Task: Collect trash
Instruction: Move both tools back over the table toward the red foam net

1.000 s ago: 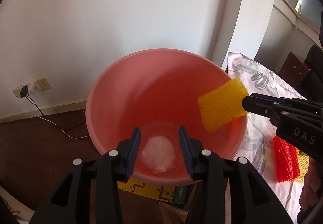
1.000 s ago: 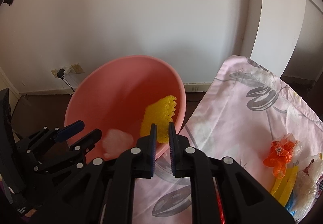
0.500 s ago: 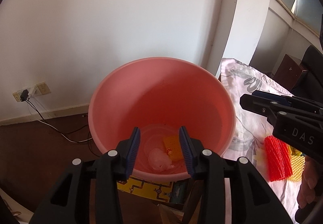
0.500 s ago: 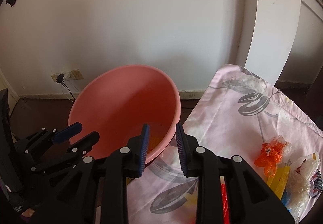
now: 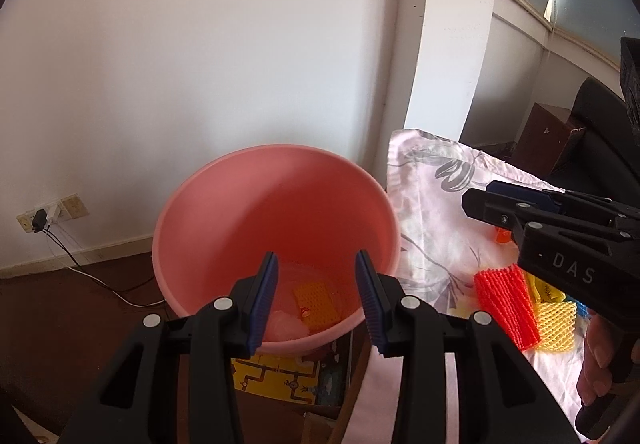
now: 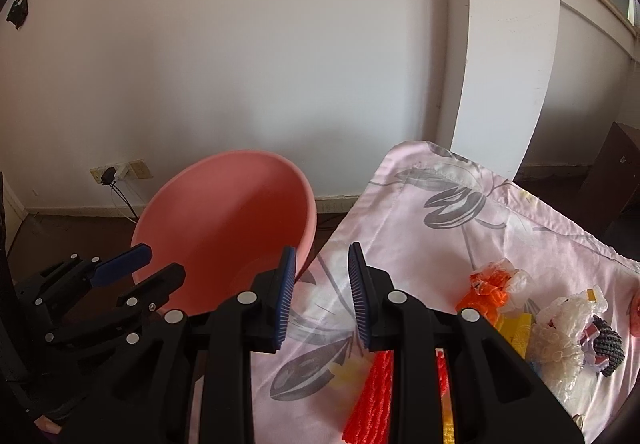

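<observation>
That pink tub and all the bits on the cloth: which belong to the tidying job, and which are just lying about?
Part of the job:
- pink tub
- yellow foam net already inside it
- red foam net
- orange wrapper
- bubble wrap

Just there:
- floral cloth
- wall socket
- printed box

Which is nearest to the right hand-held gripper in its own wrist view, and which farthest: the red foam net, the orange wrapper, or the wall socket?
From the right hand-held gripper, whose open jaws hold nothing:
1. Red foam net, lying just under the fingers on the pink floral cloth.
2. Orange wrapper, further out on the cloth, to the right.
3. Wall socket, far left on the wall behind the pink basin.
</observation>
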Available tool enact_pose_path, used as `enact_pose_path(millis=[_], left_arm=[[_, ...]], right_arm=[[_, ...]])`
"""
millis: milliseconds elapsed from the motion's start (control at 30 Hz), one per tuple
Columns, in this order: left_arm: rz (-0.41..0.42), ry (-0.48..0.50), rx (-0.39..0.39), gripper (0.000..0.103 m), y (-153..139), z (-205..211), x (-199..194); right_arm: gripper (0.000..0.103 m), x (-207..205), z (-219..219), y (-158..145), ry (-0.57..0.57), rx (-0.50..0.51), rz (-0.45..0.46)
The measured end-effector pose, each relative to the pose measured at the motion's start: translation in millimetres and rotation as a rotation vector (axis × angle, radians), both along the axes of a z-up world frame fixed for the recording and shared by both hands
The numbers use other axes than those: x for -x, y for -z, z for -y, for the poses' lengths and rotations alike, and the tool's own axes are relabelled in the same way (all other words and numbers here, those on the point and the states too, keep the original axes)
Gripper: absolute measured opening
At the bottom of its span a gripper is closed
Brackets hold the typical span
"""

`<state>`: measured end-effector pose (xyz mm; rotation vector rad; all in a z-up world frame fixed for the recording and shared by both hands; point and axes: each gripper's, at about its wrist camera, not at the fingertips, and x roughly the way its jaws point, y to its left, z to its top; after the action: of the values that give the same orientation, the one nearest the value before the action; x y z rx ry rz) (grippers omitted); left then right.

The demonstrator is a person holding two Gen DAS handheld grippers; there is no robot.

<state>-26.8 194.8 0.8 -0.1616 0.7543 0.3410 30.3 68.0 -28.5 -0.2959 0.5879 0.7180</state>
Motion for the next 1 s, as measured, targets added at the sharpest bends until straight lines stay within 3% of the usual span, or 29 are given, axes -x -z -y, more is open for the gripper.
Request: enact_pose_path(millis=[467, 1000], left_arm=[[-0.016, 0.113, -0.034, 0.039, -8.2, 58.8, -17.3], [-0.048, 0.219, -0.046, 0.039, 2.3, 114.0, -43.4]], right_arm=[[0.028, 4.3, 78.6, -4.1, 0.112, -0.057, 0.008], [0.028, 7.4, 157.4, 6.3, 0.246, -0.074, -0.001]])
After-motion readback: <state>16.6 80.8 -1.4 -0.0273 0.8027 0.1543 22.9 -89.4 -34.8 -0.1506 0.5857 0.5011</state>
